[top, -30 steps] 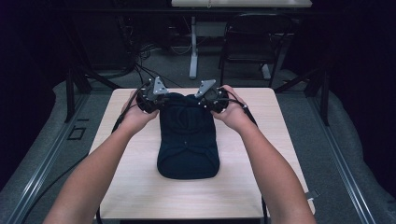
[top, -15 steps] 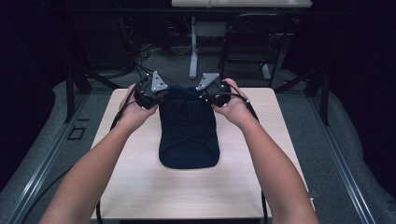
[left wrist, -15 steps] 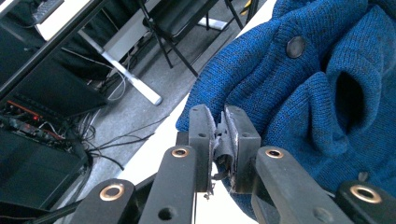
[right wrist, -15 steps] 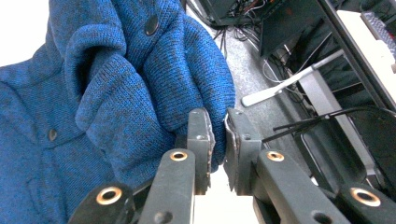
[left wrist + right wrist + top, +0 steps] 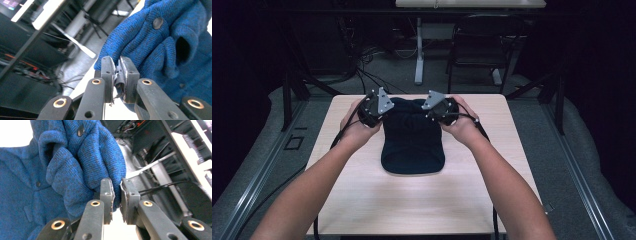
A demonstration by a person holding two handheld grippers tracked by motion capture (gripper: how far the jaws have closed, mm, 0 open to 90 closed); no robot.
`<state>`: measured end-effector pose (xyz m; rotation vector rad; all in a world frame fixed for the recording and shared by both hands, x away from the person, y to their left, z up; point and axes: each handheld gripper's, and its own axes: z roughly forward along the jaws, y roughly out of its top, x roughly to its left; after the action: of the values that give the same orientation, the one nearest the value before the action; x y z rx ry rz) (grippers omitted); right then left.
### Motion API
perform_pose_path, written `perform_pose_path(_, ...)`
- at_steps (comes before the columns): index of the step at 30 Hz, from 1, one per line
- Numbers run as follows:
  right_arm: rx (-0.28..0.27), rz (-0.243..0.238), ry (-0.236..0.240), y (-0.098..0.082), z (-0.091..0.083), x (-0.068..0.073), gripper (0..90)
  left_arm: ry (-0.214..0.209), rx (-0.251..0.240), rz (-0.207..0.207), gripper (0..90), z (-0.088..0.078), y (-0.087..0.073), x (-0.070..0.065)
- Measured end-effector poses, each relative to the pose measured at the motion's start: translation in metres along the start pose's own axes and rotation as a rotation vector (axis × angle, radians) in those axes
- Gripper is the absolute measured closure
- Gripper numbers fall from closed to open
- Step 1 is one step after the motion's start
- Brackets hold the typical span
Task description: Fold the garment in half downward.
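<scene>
A dark blue knit garment with buttons lies folded on the wooden table, its far end lifted. My left gripper is shut on the garment's far left edge; in the left gripper view the blue knit is pinched between the two jaws of the left gripper. My right gripper is shut on the far right edge; in the right gripper view the knit fabric sits between the jaws of the right gripper. A grey button shows near the fold.
Beyond the table's far edge stand a black chair and a white desk leg with cables on the floor. Metal rails run along the floor on both sides. Bare tabletop lies toward the near edge.
Both grippers have moved toward the far edge of the table, pulling the garment's far end with them. The garment now lies farther back and stretched longer.
</scene>
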<state>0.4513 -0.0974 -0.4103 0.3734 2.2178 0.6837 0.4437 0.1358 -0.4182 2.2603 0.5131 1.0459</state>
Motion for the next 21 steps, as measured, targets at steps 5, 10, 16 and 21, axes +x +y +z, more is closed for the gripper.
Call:
perform_pose_path(5, 0.015, -0.007, 0.036, -0.017, 0.005, 0.021, 80.5, -0.055, 0.021, 0.006, 82.3, 0.003, -0.015, -0.018)
perform_pose_path(10, 0.017, -0.020, 0.072, -0.025, 0.005, 0.033, 80.5, -0.097, 0.030, -0.014, 82.3, 0.003, -0.028, -0.027)
perform_pose_path(16, 0.017, -0.039, 0.085, -0.025, 0.006, 0.039, 80.5, -0.097, 0.028, -0.028, 82.3, 0.002, -0.030, -0.024)
perform_pose_path(21, 0.026, -0.038, 0.060, -0.015, 0.004, 0.027, 80.5, -0.057, 0.010, -0.032, 82.3, -0.002, -0.020, -0.014)
